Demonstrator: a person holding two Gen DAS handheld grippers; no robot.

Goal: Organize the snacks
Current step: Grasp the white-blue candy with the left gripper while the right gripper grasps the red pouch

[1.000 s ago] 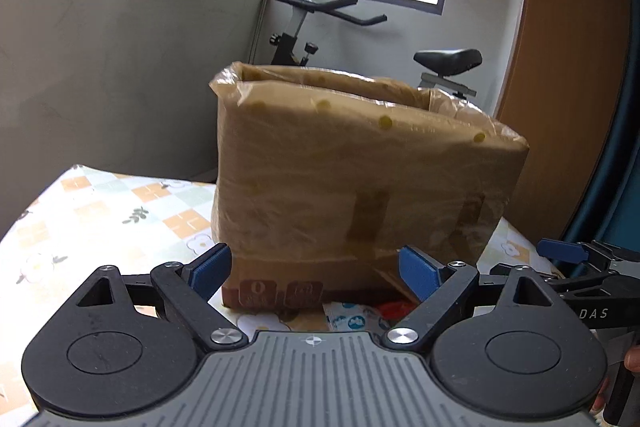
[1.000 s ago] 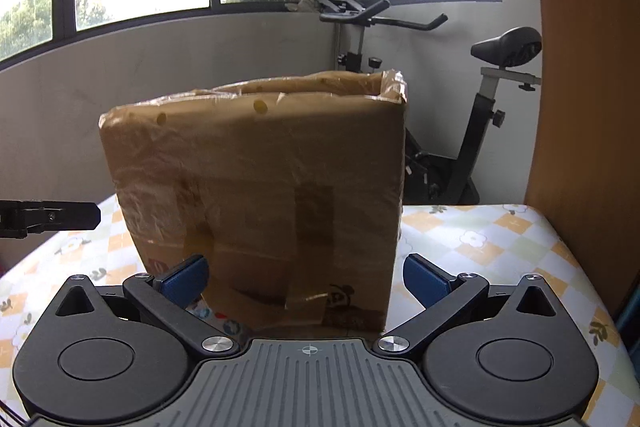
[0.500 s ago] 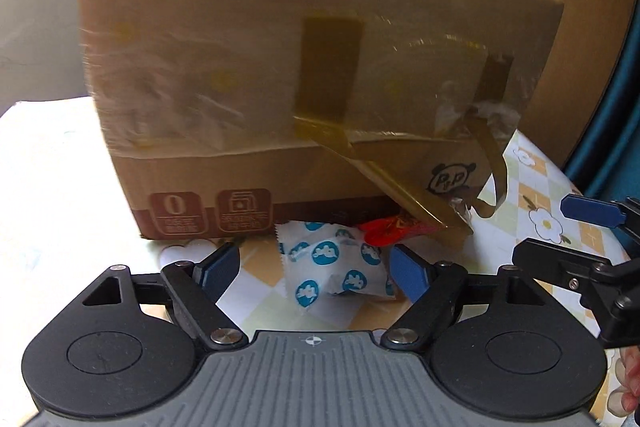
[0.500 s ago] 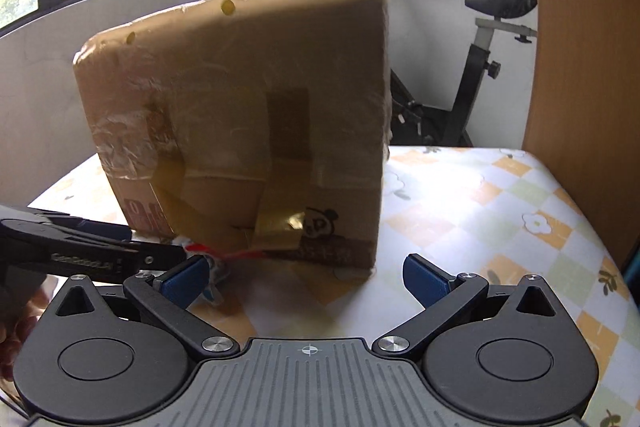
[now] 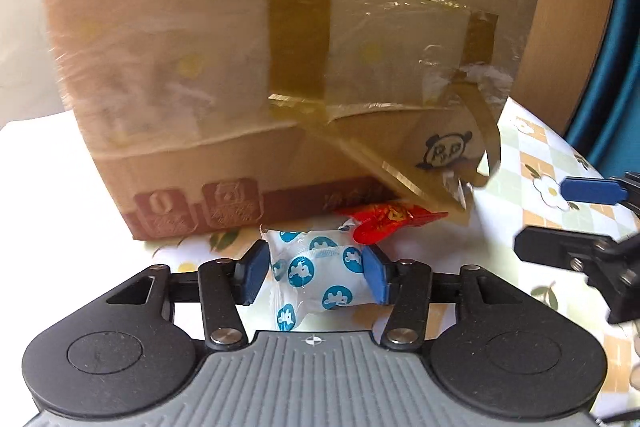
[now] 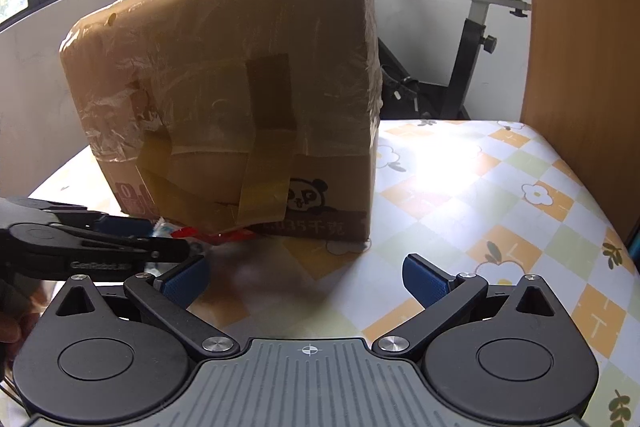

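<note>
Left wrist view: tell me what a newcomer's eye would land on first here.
The big taped cardboard box fills the upper picture, standing on the flowered tablecloth. Just in front of it, the left gripper is closing on a white snack packet with blue dots, which lies between its blue pads. A red wrapper lies behind that packet at the box's foot, and the right gripper waits open nearby.

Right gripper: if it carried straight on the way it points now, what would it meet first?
Probably the checked tablecloth, just short of the taped cardboard box. Nothing sits between the right gripper jaws; depth is uncertain.
</note>
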